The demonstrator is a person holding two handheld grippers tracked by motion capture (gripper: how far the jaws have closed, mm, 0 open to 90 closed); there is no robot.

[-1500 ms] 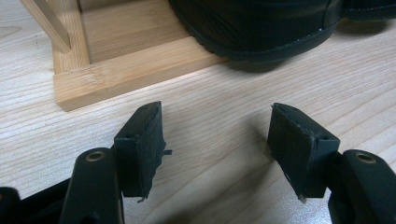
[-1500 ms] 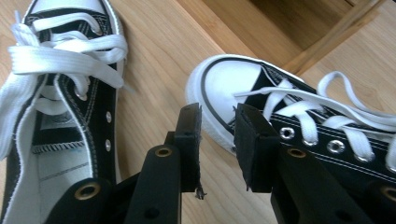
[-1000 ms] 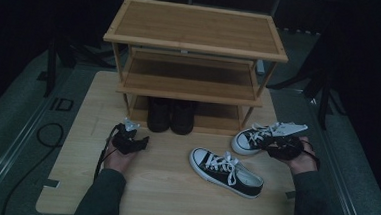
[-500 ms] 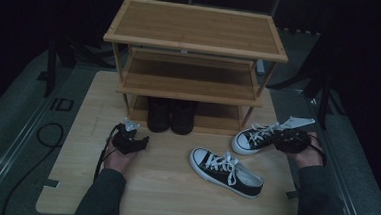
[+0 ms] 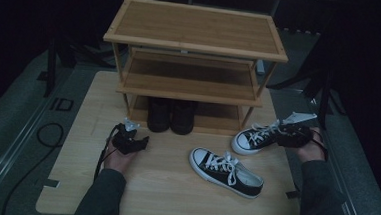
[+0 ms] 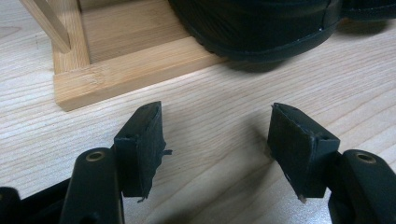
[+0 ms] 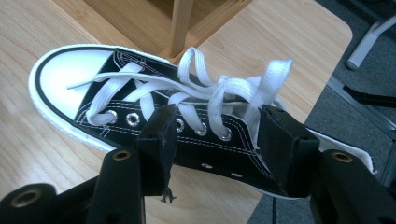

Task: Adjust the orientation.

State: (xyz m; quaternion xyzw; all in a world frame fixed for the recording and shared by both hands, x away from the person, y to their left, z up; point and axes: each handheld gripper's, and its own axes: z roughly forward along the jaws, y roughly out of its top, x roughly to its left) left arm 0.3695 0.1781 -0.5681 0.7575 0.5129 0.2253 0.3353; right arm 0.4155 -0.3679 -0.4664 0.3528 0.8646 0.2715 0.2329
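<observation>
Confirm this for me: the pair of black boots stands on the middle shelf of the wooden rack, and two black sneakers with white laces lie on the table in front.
Not quite. The high view shows the black boots on the bottom shelf of the wooden rack, not the middle one. The rest holds: one sneaker lies near the table's middle, the other sneaker at its right edge.

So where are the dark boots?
In the high view the dark boots stand side by side on the bottom shelf of the wooden shoe rack, just beyond the left gripper.
</observation>
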